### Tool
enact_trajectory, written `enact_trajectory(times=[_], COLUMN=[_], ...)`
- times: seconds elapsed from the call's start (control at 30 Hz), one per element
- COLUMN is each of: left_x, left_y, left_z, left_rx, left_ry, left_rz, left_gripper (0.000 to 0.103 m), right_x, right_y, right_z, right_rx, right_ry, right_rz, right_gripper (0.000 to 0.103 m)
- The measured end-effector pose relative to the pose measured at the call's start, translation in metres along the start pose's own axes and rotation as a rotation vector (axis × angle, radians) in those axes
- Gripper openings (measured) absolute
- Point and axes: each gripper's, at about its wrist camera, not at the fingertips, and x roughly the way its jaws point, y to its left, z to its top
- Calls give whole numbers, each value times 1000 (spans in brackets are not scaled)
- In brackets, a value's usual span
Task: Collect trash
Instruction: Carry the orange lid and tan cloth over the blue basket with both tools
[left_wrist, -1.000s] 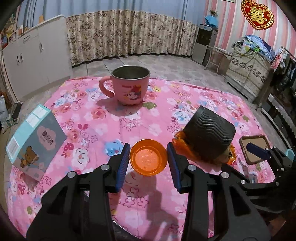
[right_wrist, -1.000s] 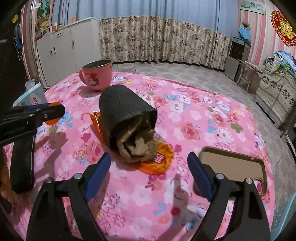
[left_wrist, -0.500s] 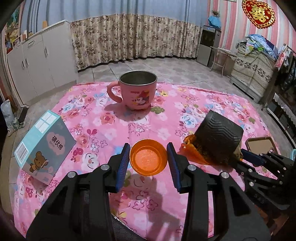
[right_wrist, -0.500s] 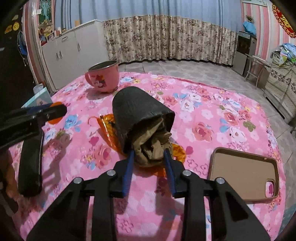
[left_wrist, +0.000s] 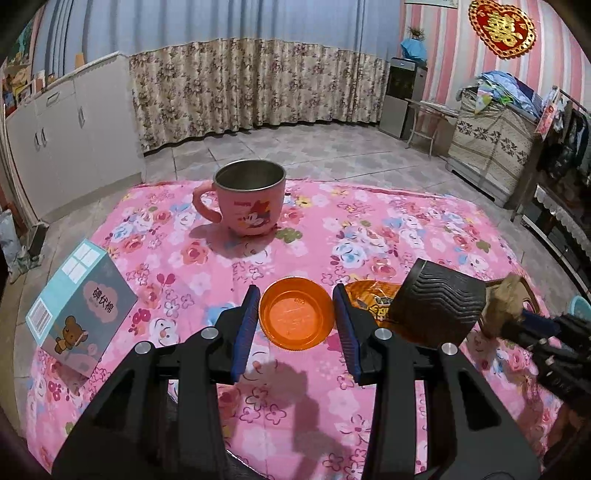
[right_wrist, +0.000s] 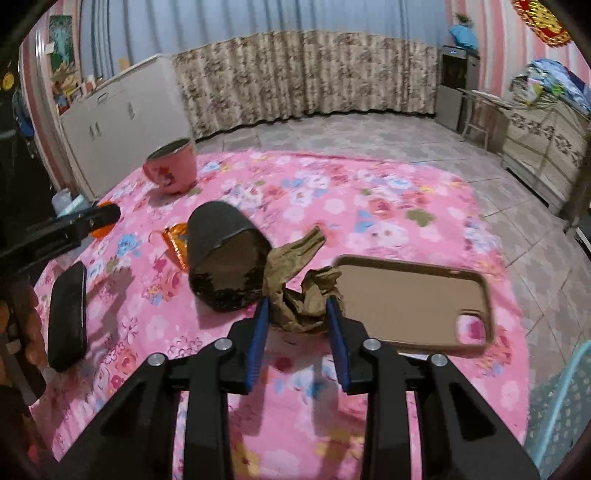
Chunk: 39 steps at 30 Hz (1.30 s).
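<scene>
A lived-in home is shown. A table spread with a pink floral cloth (left_wrist: 388, 229) is set on a tiled floor (left_wrist: 332, 155). White cabinets (left_wrist: 74, 133) are seen at ten o'clock, patterned curtains (left_wrist: 258, 92) at twelve, and a red double-happiness ornament (left_wrist: 501, 26) with piled laundry (left_wrist: 506, 92) at two.

You have a pink mug (left_wrist: 249, 201) at the back, a box (left_wrist: 79, 308) left, a phone case (right_wrist: 413, 302) right.
</scene>
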Motion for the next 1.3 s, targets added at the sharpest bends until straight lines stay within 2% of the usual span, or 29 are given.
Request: enact_trajectory(times=[0.33, 0.5, 0.73, 1.1, 1.3], left_x=[-16, -32, -63, -80, -82], left_y=[-29, -55, -115, -213, -281], left_z=[-3, -7, -18, -16, -31], left_rx=[67, 43, 138, 143, 228], left_ry=[-24, -27, -53, -69, -65], left_rz=[-14, -56, -52, -200, -263], left_gripper=[39, 39, 39, 39, 39], right_x=[-43, -72, -117, -178, -206], right_y=[-35, -59, -111, -211, -253], right_z=[-11, -15, -28, -70, -96], right_rx=[48, 56, 93, 161, 222], right_ry=[-53, -81, -120, -132, -145], right_rz=[-57, -69, -123, -286, -348], right_gripper=[32, 32, 32, 32, 32])
